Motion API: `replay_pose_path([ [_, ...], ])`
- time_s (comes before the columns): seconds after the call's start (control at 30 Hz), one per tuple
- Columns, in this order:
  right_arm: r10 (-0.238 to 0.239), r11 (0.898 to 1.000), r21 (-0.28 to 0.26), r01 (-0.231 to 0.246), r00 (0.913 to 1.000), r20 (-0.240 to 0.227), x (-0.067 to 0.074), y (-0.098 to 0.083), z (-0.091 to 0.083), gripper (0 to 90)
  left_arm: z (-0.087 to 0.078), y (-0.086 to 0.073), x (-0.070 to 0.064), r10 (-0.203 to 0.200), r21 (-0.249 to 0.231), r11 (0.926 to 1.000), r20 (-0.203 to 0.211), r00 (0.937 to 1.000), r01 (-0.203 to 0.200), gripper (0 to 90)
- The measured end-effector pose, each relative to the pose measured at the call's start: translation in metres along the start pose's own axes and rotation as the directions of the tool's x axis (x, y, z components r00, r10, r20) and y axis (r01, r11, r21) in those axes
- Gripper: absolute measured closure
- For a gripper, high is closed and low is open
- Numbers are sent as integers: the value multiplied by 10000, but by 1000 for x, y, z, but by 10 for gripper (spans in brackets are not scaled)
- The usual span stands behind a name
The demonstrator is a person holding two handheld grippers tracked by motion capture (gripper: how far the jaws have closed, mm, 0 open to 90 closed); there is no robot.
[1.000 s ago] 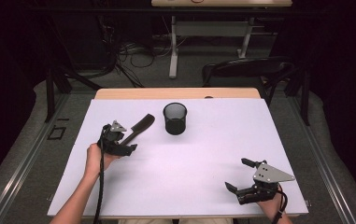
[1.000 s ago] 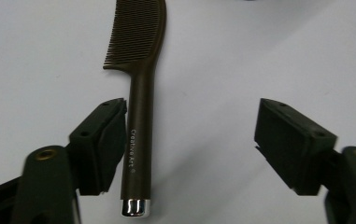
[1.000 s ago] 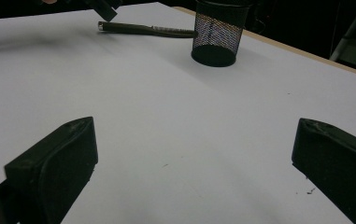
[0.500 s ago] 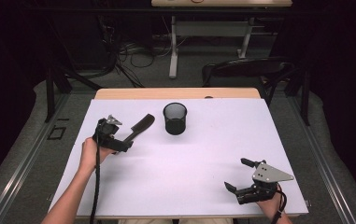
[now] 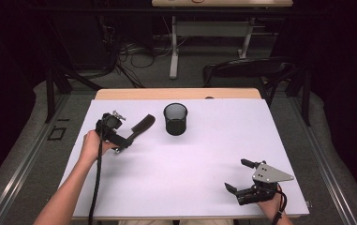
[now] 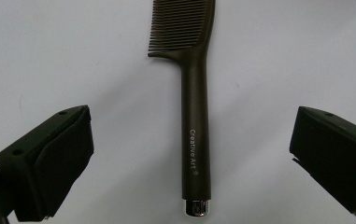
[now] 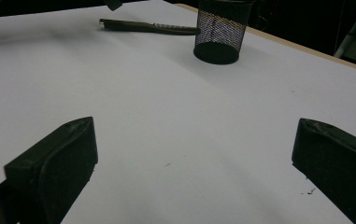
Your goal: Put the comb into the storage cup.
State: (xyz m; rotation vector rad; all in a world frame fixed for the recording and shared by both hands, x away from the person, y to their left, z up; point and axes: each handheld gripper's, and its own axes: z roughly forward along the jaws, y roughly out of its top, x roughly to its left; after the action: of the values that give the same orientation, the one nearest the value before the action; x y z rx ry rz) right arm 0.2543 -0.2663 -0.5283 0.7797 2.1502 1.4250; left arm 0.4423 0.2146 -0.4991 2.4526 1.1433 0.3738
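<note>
Left tool point(image 6: 192, 154) above comb point(image 6: 195, 121), jaws spread; right tool point(image 5: 243, 177) low, agape

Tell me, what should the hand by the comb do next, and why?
Probably lower the left gripper straight down and close it on the comb. Its jaws stand wide open on either side of the comb's handle, which lies flat on the white table between them, not yet touched. The mesh cup stands close by, perhaps where the comb goes.
</note>
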Motion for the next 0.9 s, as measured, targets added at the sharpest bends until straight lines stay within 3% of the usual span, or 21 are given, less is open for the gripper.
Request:
replay_pose_path([
  [0.33, 40, 10000, -12, -40, 10000, -68, 1, 0, 1, 0, 9, 8, 0, 420, 414, 9983, 10, 9991, -421, 1],
  [0.53, 52, 9999, 93, -52, 9999, -90, 0, 0, 1, 0, 17, 10, 0, 440, 599, 9972, 132, 9989, -448, 18],
  [0.7, 68, 9999, 107, -67, 9999, -107, 1, 0, 1, 0, 20, 13, 0, 375, 754, 9964, 289, 9989, -396, 168],
  [0.77, 70, 9999, 114, -69, 9999, -111, 1, 0, 1, 0, 21, 16, 0, 334, 790, 9962, 273, 9991, -355, 189],
  [0.9, 70, 9999, 113, -68, 9999, -127, 1, 0, 1, 0, 23, 21, -2, 454, 956, 9942, 327, 9984, -483, 347],
])
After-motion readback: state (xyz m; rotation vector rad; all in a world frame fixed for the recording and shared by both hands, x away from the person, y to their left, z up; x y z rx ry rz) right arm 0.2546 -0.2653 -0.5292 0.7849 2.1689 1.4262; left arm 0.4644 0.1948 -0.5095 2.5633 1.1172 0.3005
